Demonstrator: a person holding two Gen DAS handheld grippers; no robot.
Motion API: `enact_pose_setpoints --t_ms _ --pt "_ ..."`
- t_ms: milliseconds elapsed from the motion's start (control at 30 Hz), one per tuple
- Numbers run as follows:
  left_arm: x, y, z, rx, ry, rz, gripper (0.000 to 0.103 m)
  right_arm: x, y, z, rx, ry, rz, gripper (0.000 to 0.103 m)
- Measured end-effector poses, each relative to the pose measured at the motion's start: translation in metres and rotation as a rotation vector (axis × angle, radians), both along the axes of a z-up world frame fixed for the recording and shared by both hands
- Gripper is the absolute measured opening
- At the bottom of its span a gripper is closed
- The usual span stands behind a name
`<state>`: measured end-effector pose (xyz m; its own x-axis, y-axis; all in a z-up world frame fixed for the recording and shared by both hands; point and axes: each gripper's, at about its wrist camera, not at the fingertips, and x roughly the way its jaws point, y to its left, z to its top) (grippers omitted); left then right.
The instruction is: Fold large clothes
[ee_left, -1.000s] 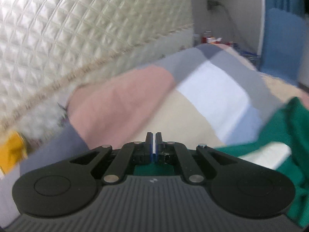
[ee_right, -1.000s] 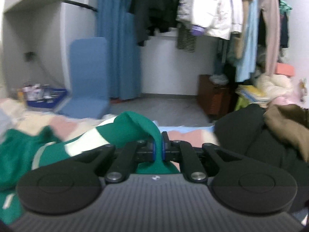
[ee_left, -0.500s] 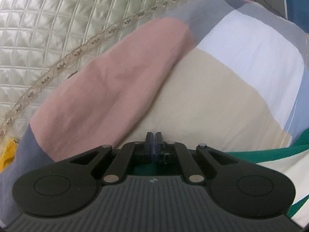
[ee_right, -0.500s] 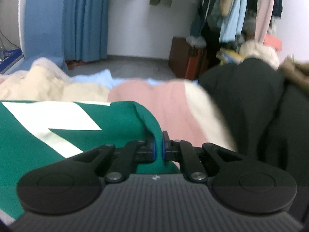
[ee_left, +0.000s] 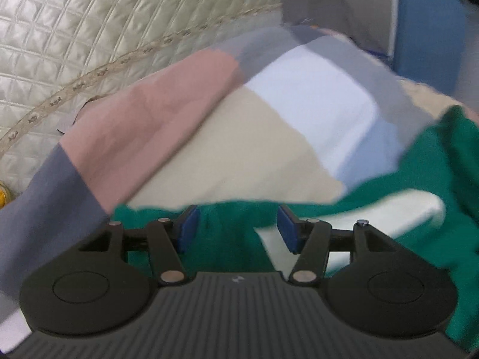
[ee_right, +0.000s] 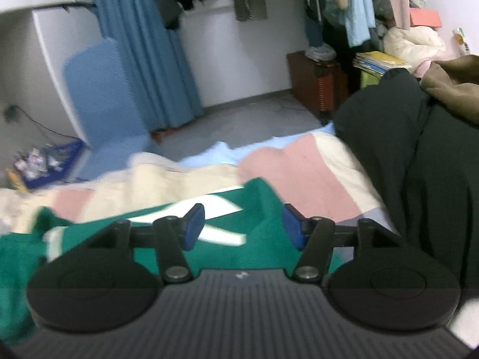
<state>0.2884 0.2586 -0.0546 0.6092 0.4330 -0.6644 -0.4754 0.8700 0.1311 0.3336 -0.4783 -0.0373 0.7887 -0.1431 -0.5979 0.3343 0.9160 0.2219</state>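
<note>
A green garment with white markings (ee_left: 449, 161) lies on a bed covered by a patchwork quilt (ee_left: 239, 137) of pink, cream, white and grey-blue patches. My left gripper (ee_left: 236, 230) is open, its blue pads apart just above the garment's near edge. In the right wrist view the same green garment (ee_right: 257, 209) lies spread on the quilt (ee_right: 302, 167). My right gripper (ee_right: 244, 226) is open above it and holds nothing.
A quilted cream headboard (ee_left: 89, 30) rises at the left. A pile of black clothing (ee_right: 419, 155) and a brown garment (ee_right: 452, 86) lie at the right. A blue floor chair (ee_right: 101, 89), blue curtains (ee_right: 143, 45), hanging clothes and a brown cabinet (ee_right: 314, 80) stand beyond the bed.
Both grippers were shut on the green garment and have opened and let it go. The garment now lies on the quilt. Both views have tilted up from the bed.
</note>
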Motion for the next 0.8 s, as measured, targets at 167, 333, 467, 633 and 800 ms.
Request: enact_pose_setpoints --t_ms 167,333,467,633,800 --pt "-0.049 -0.057 0.014 -0.104 -0.064 -0.096 0.063 -0.055 0.049 0.035 0.078 -0.026 0.088 0.059" --pt "-0.087 -0.132 0.026 -0.213 -0.132 -0.260 0.063 -0.114 0.117 0.048 0.120 -0.009 0.203 0.059" --pt "-0.106 -0.194 0.021 -0.308 -0.128 -0.403 0.063 -0.155 0.165 0.038 0.174 0.031 0.275 0.059" --pt "-0.137 -0.270 0.006 -0.391 -0.093 -0.583 0.063 -0.199 0.199 0.008 0.331 0.088 0.315 0.059" --pt "-0.166 -0.319 -0.020 -0.453 -0.088 -0.713 0.063 -0.226 0.207 -0.021 0.410 0.136 0.301 0.060"
